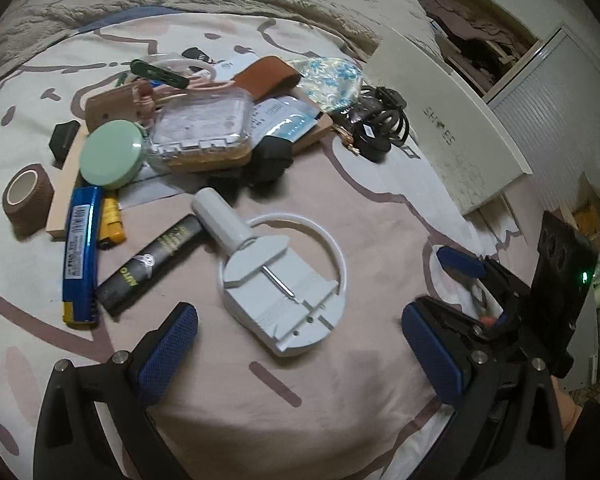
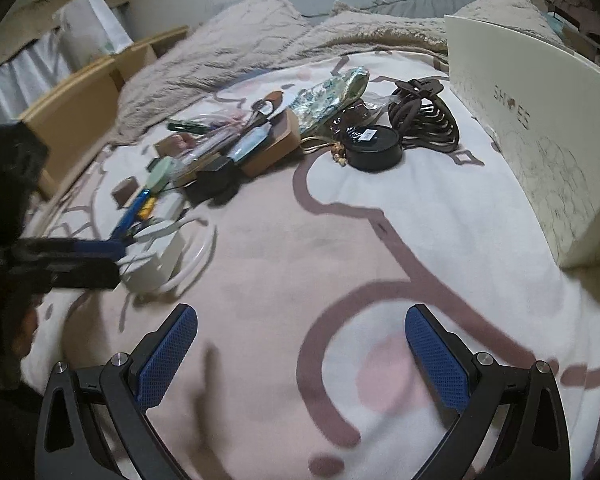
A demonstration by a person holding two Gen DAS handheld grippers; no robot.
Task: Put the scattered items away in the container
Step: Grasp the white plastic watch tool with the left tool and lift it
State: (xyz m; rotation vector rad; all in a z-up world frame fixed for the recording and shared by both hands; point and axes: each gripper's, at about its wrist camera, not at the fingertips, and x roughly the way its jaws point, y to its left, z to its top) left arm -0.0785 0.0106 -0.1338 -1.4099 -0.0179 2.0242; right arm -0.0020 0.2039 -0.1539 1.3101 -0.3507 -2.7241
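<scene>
A white ring-shaped watch tool [image 1: 284, 280] lies on the bedspread just ahead of my left gripper [image 1: 300, 340], which is open with nothing between its fingers. Behind the tool is a scattered pile: a blue lighter [image 1: 80, 256], a black tube [image 1: 148, 264], a green round compact [image 1: 110, 154], a brown tape roll [image 1: 26, 196] and a clear plastic case [image 1: 204, 128]. A white shoe box [image 2: 540, 120] stands at the right. My right gripper [image 2: 300, 340] is open over bare bedspread. In its view the left gripper [image 2: 112, 260] sits beside the white tool [image 2: 156, 260].
A black hair claw [image 2: 424, 116] and a black round tin [image 2: 374, 148] lie near the box. A fluffy beige blanket [image 2: 260, 40] is bunched at the back. A wooden bed frame [image 2: 80, 104] runs along the left, and an open wardrobe [image 1: 480, 44] stands beyond the box.
</scene>
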